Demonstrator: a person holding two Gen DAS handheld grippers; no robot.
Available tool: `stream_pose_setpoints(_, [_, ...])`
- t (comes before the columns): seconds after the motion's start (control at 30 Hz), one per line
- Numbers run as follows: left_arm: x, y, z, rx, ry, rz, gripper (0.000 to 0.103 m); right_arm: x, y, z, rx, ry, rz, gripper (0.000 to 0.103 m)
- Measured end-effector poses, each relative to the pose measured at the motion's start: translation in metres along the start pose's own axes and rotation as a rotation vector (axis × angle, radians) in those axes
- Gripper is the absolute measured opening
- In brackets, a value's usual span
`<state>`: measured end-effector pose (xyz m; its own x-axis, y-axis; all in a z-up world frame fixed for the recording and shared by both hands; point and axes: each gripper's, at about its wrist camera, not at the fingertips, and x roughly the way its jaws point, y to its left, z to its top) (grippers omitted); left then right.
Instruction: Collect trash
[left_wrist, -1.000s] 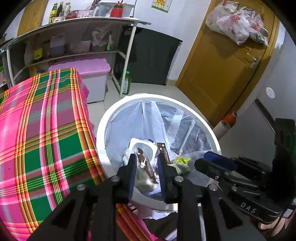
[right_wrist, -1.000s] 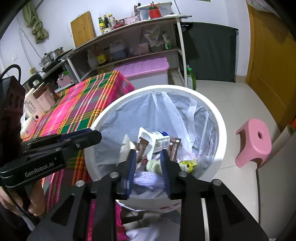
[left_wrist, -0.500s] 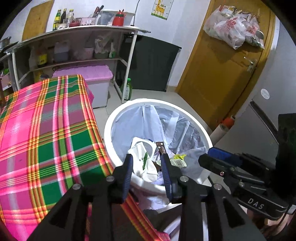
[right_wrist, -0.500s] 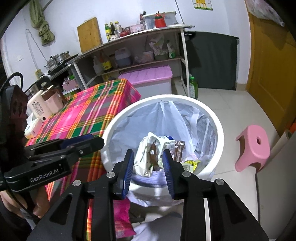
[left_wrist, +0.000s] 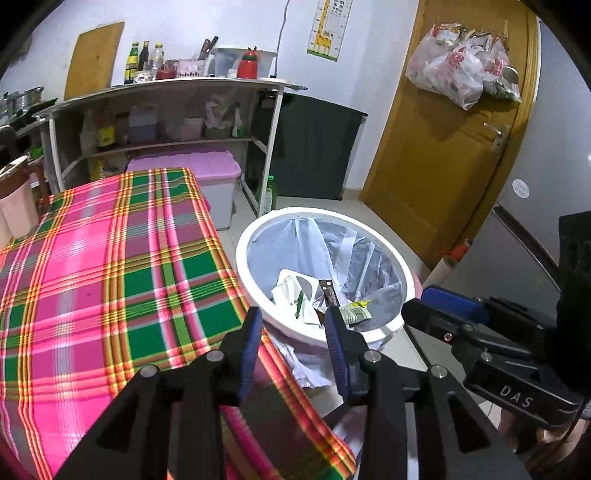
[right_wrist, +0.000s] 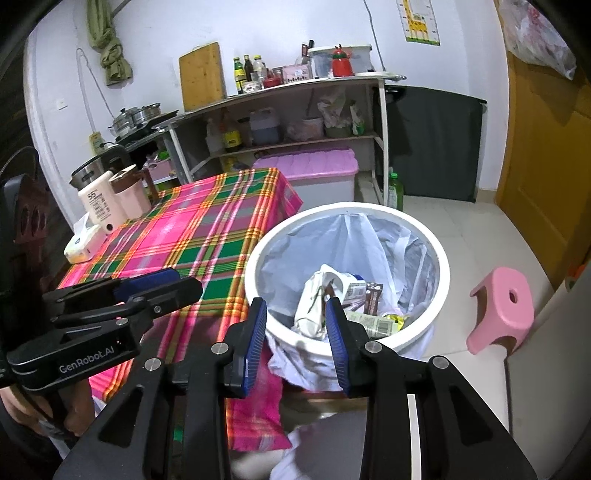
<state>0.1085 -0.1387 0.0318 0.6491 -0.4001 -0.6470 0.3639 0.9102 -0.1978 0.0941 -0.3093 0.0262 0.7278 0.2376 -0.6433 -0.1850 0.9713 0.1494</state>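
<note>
L gripper (left_wrist: 293, 325) fingers spread, empty | R gripper (right_wrist: 295, 319) spread, empty | round white plastic-lined trash bin (right_wrist: 441, 266) w/ crumpled wrappers (right_wrist: 317, 295) | beside pink-green plaid tablecloth (left_wrist: 110, 266)

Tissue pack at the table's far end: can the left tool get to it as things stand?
Probably yes. The left tool is open and empty, and the plaid cloth between it and the tissue pack lies bare; only the bottle stands close beside it.
</note>
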Motion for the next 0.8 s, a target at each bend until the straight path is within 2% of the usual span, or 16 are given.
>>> stream_pose_setpoints(0.8, [-0.049, -0.004, -0.036, -0.003, -0.06, 0.05, 0.037, -0.044, 0.03, -0.033, -0.043, -0.027, 0.008, 0.036])
